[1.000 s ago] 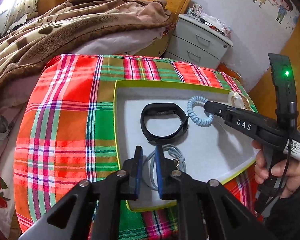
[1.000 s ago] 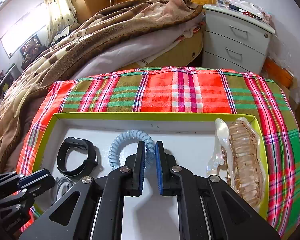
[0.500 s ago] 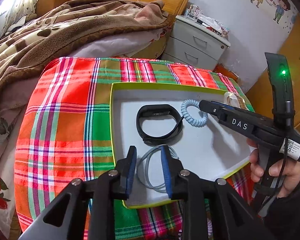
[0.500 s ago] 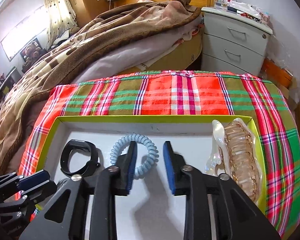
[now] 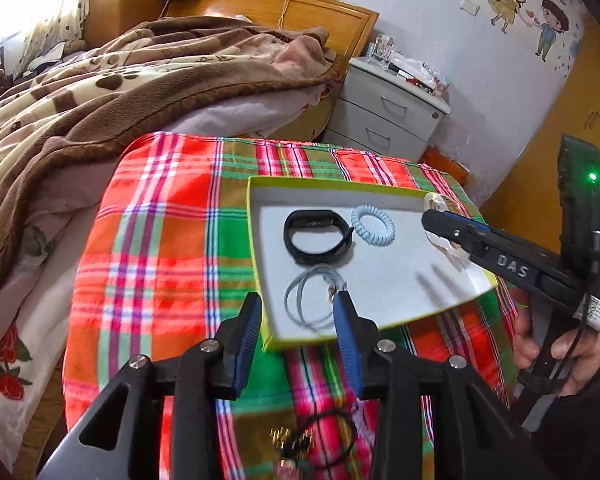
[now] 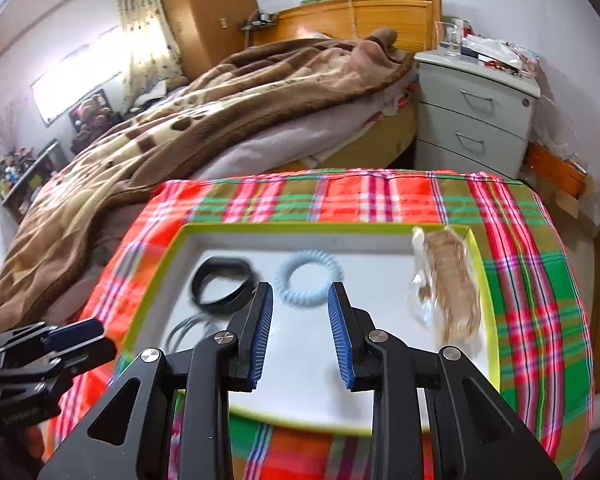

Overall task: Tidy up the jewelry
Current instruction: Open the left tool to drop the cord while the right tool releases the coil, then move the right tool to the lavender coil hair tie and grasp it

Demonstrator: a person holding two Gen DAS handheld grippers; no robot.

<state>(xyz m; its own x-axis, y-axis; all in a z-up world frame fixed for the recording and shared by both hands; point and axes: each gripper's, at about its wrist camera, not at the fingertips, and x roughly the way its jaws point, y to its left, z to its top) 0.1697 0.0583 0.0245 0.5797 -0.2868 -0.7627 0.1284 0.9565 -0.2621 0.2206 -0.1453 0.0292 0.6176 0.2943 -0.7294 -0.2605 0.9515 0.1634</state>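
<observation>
Both claws hang spread and empty above the green-rimmed tray point(image 5: 256, 240) on the plaid-covered worktop point(image 5: 160, 240). The left claw point(image 5: 298, 322) is at the tray's near edge, just over the grey cord bracelet point(image 5: 312, 300). The right claw point(image 6: 300, 320) sits over the tray's middle, the pale blue spiral hair tie point(image 6: 306, 282) lying free beyond its tips. A black wristband point(image 5: 316, 236) rests beside the hair tie, and a clear amber hair claw clip point(image 6: 448, 280) lies along the right rim.
</observation>
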